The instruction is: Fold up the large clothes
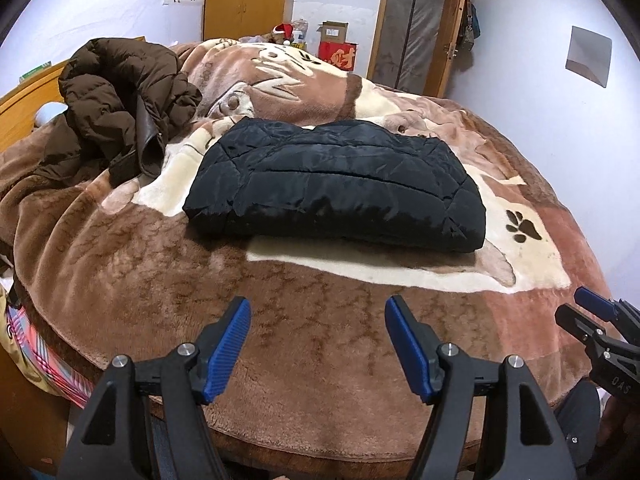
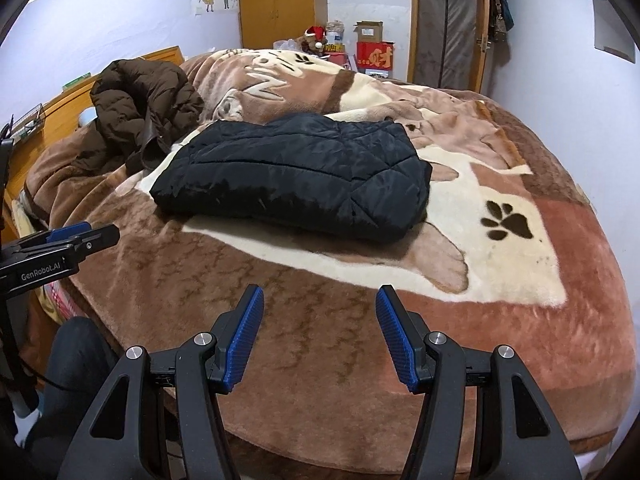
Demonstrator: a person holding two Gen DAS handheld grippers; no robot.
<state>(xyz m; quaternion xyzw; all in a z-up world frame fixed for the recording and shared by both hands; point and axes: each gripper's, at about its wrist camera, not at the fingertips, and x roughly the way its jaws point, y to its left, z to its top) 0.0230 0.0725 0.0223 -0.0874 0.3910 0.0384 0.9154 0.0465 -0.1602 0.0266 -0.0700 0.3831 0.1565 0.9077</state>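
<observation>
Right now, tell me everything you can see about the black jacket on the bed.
The black jacket is a quilted, puffy garment with a slightly shiny, nylon-looking shell and stitched diamond and straight seams. It is folded into a compact, roughly rectangular bundle, lying flat on the brown and cream plush blanket near the middle of the bed. Nothing grips it: both grippers hang open, well short of it. A crumpled brown puffer coat lies beside it, seemingly not touching.

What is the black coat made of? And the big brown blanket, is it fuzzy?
The black coat looks like thin, slightly shiny nylon-type cloth with padding inside: it has stitched quilt lines and puffs up. The blanket looks like soft plush fleece, matte and fuzzy, with a brushed nap that shows streaks.
</observation>
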